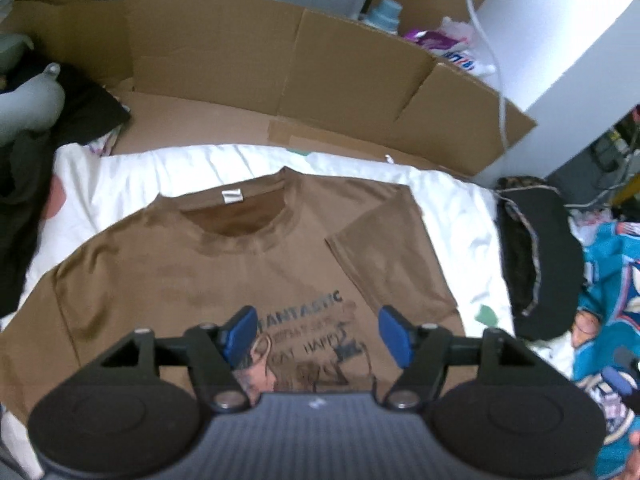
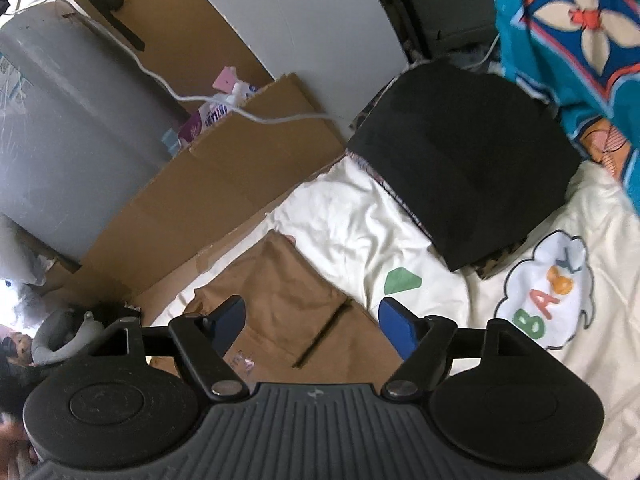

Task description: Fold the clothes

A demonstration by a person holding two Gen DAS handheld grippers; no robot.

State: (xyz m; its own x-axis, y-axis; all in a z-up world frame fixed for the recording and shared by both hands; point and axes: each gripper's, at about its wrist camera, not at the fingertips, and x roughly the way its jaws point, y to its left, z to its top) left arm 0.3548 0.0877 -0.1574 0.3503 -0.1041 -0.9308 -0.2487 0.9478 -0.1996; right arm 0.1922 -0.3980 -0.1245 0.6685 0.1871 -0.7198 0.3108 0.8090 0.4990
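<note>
A brown T-shirt (image 1: 168, 264) lies face up on a white sheet (image 1: 168, 172), collar toward the far side, with dark print on its chest. Its right sleeve (image 1: 384, 256) is folded inward onto the body. My left gripper (image 1: 318, 330) hovers open above the print, nothing between its blue pads. In the right wrist view the same brown T-shirt (image 2: 280, 280) shows its folded sleeve side, and my right gripper (image 2: 312, 330) hangs open over that edge, holding nothing.
A folded black garment (image 2: 464, 160) lies on the sheet (image 2: 352, 216) to the right of the shirt. A teal patterned cloth (image 2: 560, 36) lies beyond it. Brown cardboard (image 1: 248, 60) walls the far side, with a white cable (image 2: 248, 114) across it. Dark clothes (image 1: 24, 148) pile at left.
</note>
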